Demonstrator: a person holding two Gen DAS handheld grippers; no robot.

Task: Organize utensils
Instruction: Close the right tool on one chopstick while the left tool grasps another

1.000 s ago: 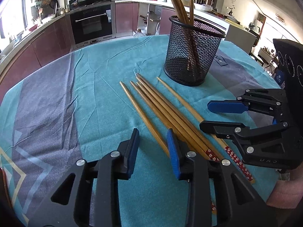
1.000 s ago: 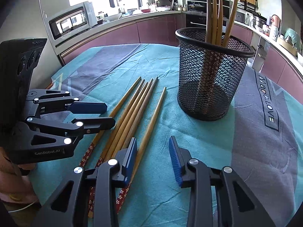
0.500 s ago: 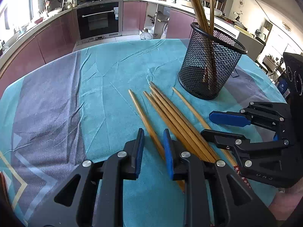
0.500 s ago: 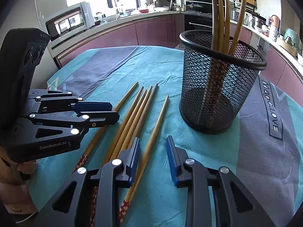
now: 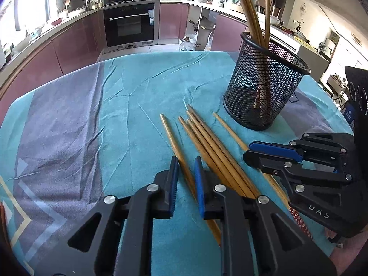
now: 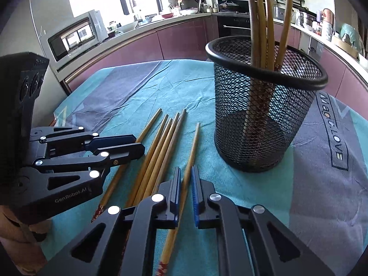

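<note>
Several wooden chopsticks [image 5: 207,138] lie side by side on the teal cloth, red-patterned ends towards me. A black mesh holder [image 5: 262,96] behind them holds several more chopsticks [image 6: 260,23] upright. My left gripper [image 5: 186,161] straddles the leftmost chopstick [image 5: 171,135]. Its jaws are closing, with a small gap still showing on each side of the stick. My right gripper [image 6: 185,169] is shut on the rightmost chopstick [image 6: 194,140], which still lies on the cloth. Each gripper also shows in the other's view: the right gripper [image 5: 248,151] and the left gripper [image 6: 139,143].
The table wears a teal and grey cloth [image 5: 115,115] with creases. The mesh holder [image 6: 264,119] stands just beyond the chopsticks' far tips. A hand [image 6: 23,241] holds the left gripper. Kitchen counters and an oven [image 5: 128,23] run behind the table.
Both pairs of jaws have narrowed around a chopstick, the right pair down onto the rightmost one. Both views have drawn slightly closer to the chopsticks and the holder.
</note>
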